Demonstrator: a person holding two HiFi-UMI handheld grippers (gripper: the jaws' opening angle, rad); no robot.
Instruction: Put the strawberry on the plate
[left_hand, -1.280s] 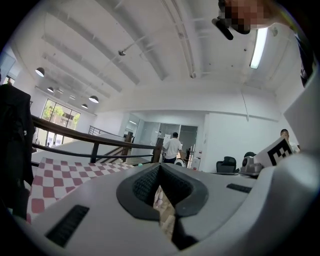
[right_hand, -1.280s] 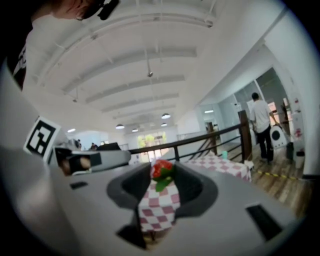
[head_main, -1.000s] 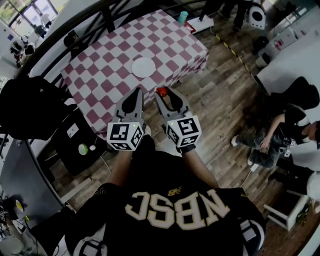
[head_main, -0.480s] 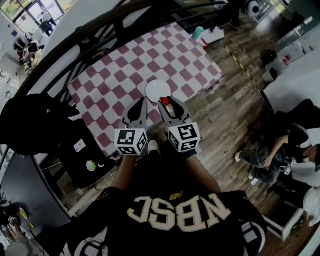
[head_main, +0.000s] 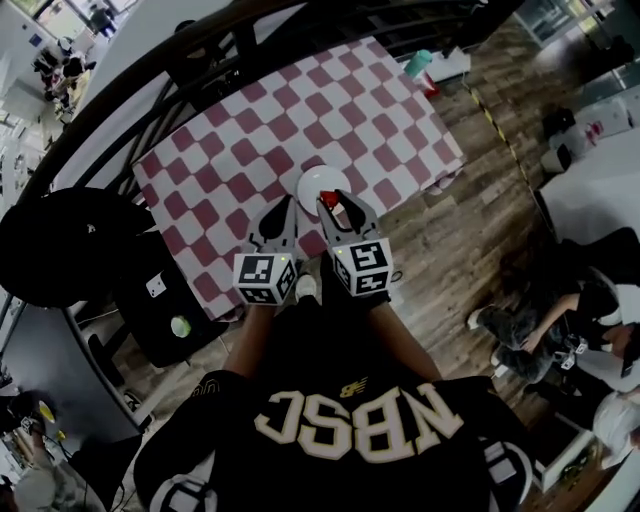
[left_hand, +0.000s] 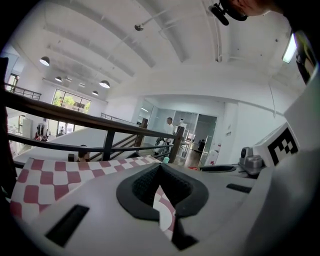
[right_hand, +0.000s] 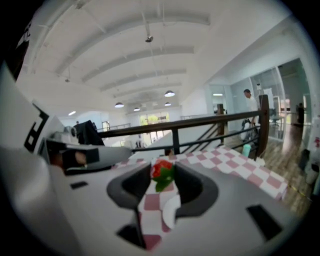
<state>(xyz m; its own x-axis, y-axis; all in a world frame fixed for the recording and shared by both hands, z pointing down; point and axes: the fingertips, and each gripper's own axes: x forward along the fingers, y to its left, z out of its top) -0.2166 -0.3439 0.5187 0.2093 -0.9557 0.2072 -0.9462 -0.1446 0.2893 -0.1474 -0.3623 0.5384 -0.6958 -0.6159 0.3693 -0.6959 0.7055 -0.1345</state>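
A small red strawberry (head_main: 333, 199) with green leaves (right_hand: 159, 170) is pinched between the tips of my right gripper (head_main: 338, 207), which is shut on it. A round white plate (head_main: 318, 183) lies near the front edge of the table with the red-and-white checked cloth (head_main: 250, 130). The strawberry hangs at the plate's near right rim. A white piece of the plate (right_hand: 172, 210) shows under the berry through the jaw gap. My left gripper (head_main: 281, 210) sits just left of the plate, tips together, with nothing in it (left_hand: 160, 167).
A black railing (head_main: 200, 50) runs along the table's far side. A teal cup (head_main: 418, 62) stands beyond the far right corner. A dark bulky object (head_main: 60, 240) is left of the table. A person sits on the wooden floor (head_main: 560, 310) at the right.
Both grippers have come forward over the table's near edge. The plate, well ahead of them before, now lies right at their tips. The strawberry stays in the right gripper.
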